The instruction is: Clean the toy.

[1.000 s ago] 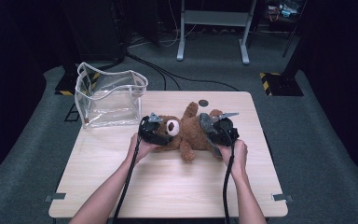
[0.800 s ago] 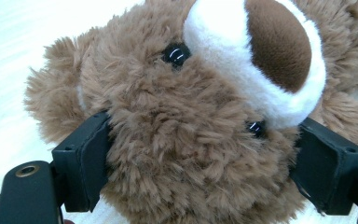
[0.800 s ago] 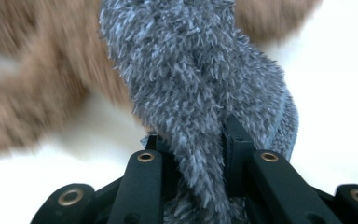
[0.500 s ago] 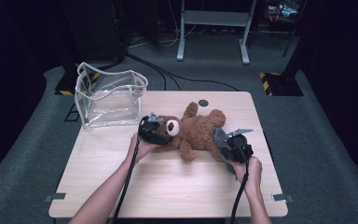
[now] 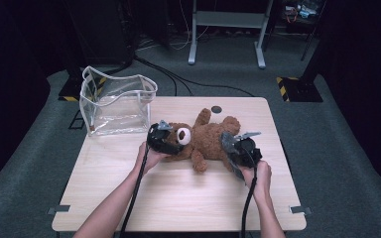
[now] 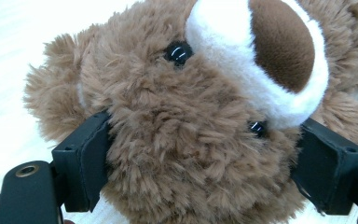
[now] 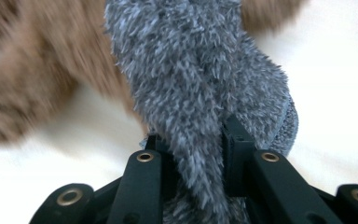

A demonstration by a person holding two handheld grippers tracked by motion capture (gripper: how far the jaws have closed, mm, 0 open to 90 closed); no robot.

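1. Teddy bear (image 5: 203, 139) lies on its back on the desk (image 5: 178, 198), slightly behind the desk's middle, head toward the left edge and legs toward the right edge.
2. Left hand-held gripper (image 5: 171, 144) is clamped on the bear's head. In the left gripper view the two black pads press into the brown fur on either side of the head (image 6: 191, 140), just below the white muzzle and the dark eyes. Jaws stand wide apart because the head is wide.
3. Left hand (image 5: 149, 156) rests on the desk just in front of the head.
4. Right hand-held gripper (image 5: 235, 146) sits at the bear's leg end, toward the right edge of the desk. Its jaws are nearly together and pinch a grey fuzzy sock (image 7: 200, 93), seen in the right gripper view rising from between the pads.
5. Brown fur of the bear shows blurred beyond the sock in that view. Whether the sock is on the bear's foot cannot be told.
6. Clear plastic pouch (image 5: 116, 104) stands upright and open at the far left corner of the desk, apart from the bear.
7. Small dark disc (image 5: 217, 109) lies near the far edge, just behind the bear's raised paw.
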